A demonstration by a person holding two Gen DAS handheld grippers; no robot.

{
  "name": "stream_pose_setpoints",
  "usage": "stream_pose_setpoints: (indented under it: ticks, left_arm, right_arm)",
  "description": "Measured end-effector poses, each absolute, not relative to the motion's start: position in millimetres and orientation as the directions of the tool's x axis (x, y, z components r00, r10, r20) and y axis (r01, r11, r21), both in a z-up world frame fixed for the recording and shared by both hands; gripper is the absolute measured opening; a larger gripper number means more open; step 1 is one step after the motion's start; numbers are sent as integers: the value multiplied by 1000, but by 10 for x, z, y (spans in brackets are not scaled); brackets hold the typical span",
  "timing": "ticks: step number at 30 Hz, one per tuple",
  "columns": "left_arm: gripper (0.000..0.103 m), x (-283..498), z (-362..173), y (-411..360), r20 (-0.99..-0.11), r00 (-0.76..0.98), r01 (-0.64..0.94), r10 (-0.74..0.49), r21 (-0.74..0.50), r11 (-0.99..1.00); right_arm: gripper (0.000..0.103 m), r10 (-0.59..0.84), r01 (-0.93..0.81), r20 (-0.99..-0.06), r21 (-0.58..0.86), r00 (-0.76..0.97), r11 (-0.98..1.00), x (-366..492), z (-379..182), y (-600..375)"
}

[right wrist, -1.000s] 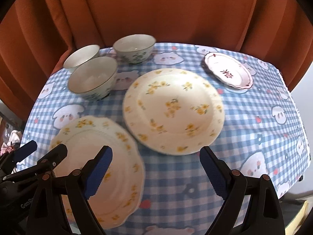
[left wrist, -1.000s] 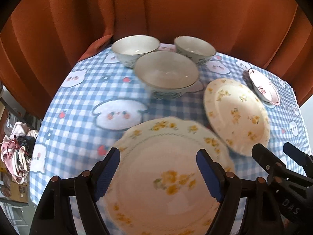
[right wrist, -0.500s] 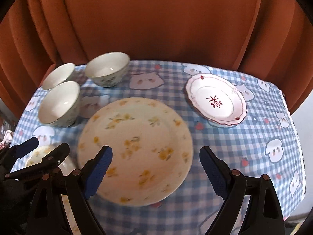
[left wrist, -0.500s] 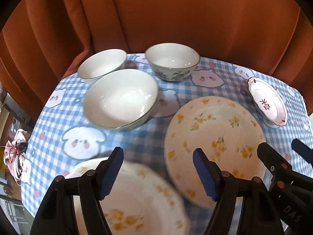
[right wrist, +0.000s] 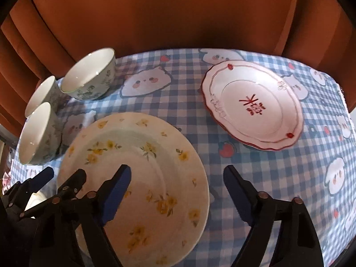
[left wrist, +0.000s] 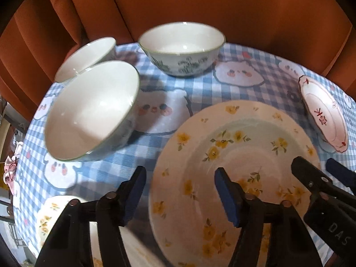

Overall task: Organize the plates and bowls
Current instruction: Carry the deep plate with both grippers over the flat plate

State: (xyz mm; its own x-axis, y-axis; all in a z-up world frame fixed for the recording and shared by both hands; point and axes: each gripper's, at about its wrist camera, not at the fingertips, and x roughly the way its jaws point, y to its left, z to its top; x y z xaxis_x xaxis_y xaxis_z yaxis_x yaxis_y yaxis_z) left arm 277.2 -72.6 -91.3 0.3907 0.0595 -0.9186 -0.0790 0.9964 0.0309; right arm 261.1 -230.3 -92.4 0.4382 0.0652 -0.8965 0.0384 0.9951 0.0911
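Note:
A large yellow-flowered plate [left wrist: 235, 160] [right wrist: 142, 178] lies on the checked tablecloth. My left gripper [left wrist: 181, 195] is open and empty above its left edge. My right gripper [right wrist: 178, 195] is open and empty above its right edge. A second flowered plate [left wrist: 55, 213] lies at the lower left. A red-rimmed plate [right wrist: 253, 104] [left wrist: 324, 115] lies at the right. Three white bowls stand at the back left: a near one [left wrist: 91, 109] [right wrist: 36, 133], a far left one [left wrist: 86, 57] [right wrist: 41, 94], and a green-patterned one [left wrist: 181, 46] [right wrist: 90, 75].
An orange curtain [left wrist: 200, 2] hangs close behind the table. The blue checked cloth [right wrist: 278, 178] with cartoon animals covers the table and drops off at the right and left edges. Clutter shows beyond the left edge [left wrist: 10, 171].
Both grippers have moved right and forward across the table. The big flowered plate now sits under both; the second flowered plate has slid to the lower left corner. Both jaws stayed open.

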Motion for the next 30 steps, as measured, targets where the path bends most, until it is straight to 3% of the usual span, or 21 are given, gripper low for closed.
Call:
stream_pose_setpoints:
  ticks: [4, 7, 25, 30]
  left_arm:
    - [60, 2815, -971, -732, -919, 390, -78, 57, 28, 997]
    - [61, 2839, -971, -723, -921, 387, -80, 45, 15, 997]
    - [61, 2412, -930, -1214, -941, 337, 81, -27, 1, 997]
    - [70, 2249, -912, -1316, -946, 318, 104, -58, -25, 994]
  right_arm:
    - [64, 59, 52, -927, 84, 371, 995, 2706, -1104, -2302]
    - [60, 55, 57, -935, 80, 352, 995, 2738, -1192, -2316]
    - [57, -26, 128, -944, 17, 328, 992, 2261, -1134, -2712]
    - [57, -65, 138, -943, -21, 325, 990, 2028, -1114, -2803]
